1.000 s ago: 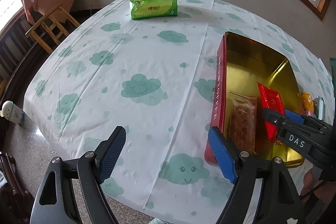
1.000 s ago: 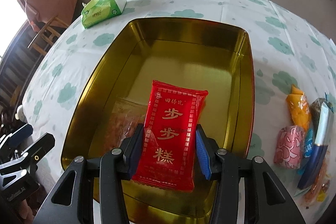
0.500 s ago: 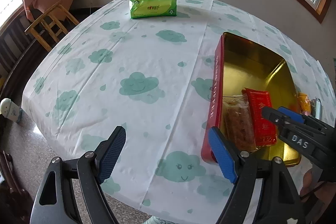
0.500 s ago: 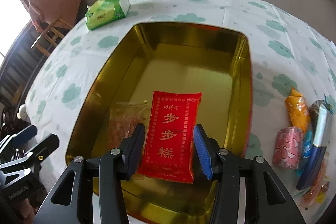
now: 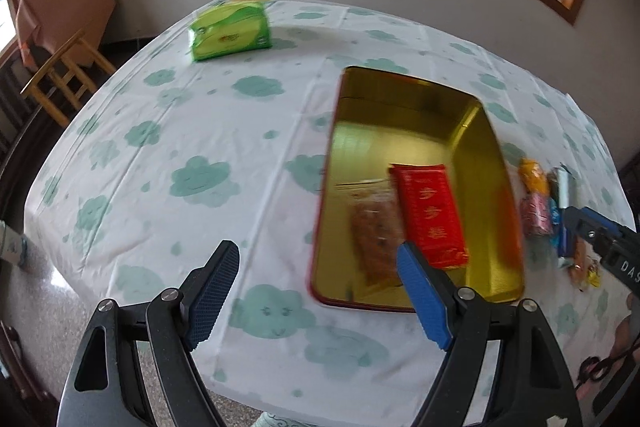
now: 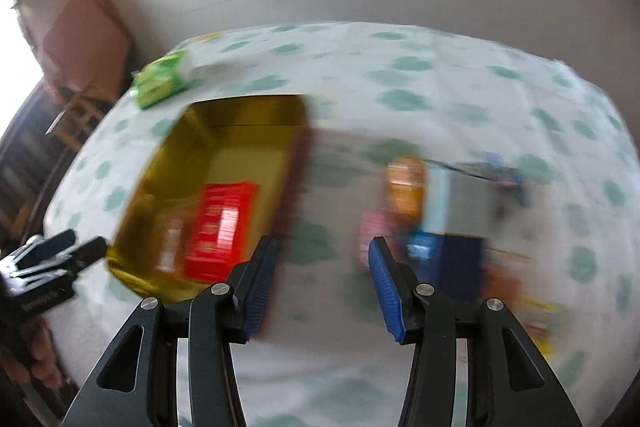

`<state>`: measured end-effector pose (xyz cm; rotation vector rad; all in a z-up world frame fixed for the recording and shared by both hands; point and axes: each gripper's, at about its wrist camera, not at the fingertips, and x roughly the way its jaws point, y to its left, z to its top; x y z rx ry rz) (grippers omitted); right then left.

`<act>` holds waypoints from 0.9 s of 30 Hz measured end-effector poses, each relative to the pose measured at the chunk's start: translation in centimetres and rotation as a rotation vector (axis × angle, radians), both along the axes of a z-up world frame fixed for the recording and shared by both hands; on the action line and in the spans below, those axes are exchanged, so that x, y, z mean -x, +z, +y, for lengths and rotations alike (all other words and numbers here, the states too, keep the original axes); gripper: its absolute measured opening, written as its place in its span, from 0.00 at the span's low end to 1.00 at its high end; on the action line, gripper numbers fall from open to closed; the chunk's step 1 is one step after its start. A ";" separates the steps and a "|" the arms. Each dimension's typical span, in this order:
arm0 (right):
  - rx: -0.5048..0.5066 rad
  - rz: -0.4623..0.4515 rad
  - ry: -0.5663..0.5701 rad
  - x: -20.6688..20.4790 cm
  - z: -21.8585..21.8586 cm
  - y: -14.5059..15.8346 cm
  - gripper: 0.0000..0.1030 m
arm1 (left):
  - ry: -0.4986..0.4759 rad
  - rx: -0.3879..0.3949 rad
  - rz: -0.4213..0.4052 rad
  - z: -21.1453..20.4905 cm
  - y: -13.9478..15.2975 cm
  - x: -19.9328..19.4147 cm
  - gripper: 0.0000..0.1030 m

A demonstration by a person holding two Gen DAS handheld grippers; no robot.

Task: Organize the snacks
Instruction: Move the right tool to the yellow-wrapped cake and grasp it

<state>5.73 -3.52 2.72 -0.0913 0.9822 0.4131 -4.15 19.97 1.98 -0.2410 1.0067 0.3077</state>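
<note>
The gold tin (image 5: 412,79) with red outer walls lies on the cloud-print tablecloth. Inside it a red packet (image 5: 430,213) lies flat beside a clear packet of brown snacks (image 5: 376,235). My left gripper (image 5: 316,251) hangs open over the table's near edge, at the tin's near left corner, with nothing between its fingers. My right gripper (image 6: 322,243) is open and empty, over bare cloth between the tin (image 6: 240,115) and a pile of loose snacks (image 6: 406,185). The right wrist view is blurred by motion. The red packet (image 6: 222,227) lies to its left.
A green tissue pack (image 5: 230,33) sits at the table's far left. The loose snacks (image 5: 536,211) lie right of the tin, among them an orange, a pink and a dark blue packet (image 6: 456,263). A wooden chair (image 5: 64,75) stands off the table's left side.
My right gripper let go of the red packet, which now lies flat in the tin, and swung right and up towards the loose snacks. My left gripper shifted a little; it stays open.
</note>
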 end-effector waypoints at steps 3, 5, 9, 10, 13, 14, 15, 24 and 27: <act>0.001 0.008 -0.098 -0.7 -4.5 0.0 0.48 | -0.031 -0.003 -0.006 -1.3 0.3 -0.3 0.76; 0.004 0.017 -0.153 -1.2 -7.2 -0.3 0.48 | -0.047 -0.007 -0.005 -2.1 0.4 -0.5 0.76; 0.014 0.037 -0.249 -1.6 -11.9 -1.1 0.48 | -0.074 -0.011 -0.005 -3.6 0.4 -0.8 0.76; 0.018 0.043 -0.266 -1.6 -12.9 -1.4 0.48 | -0.084 -0.011 -0.004 -4.0 0.4 -1.0 0.76; 0.021 0.058 -0.300 -1.3 -14.8 -2.1 0.48 | -0.106 -0.016 -0.004 -5.0 0.5 -1.3 0.76; 0.025 0.062 -0.306 -1.2 -15.2 -2.4 0.48 | -0.117 -0.019 -0.003 -5.5 0.5 -1.4 0.76; 0.030 0.071 -0.314 -1.2 -15.7 -2.8 0.48 | -0.124 -0.020 -0.002 -5.8 0.5 -1.5 0.76; 0.048 0.114 -0.329 -1.4 -16.7 -5.3 0.48 | -0.192 -0.025 -0.005 -9.1 0.5 -2.4 0.76; 0.053 0.124 -0.326 -1.5 -16.9 -6.1 0.48 | -0.212 -0.024 -0.006 -10.0 0.4 -2.9 0.76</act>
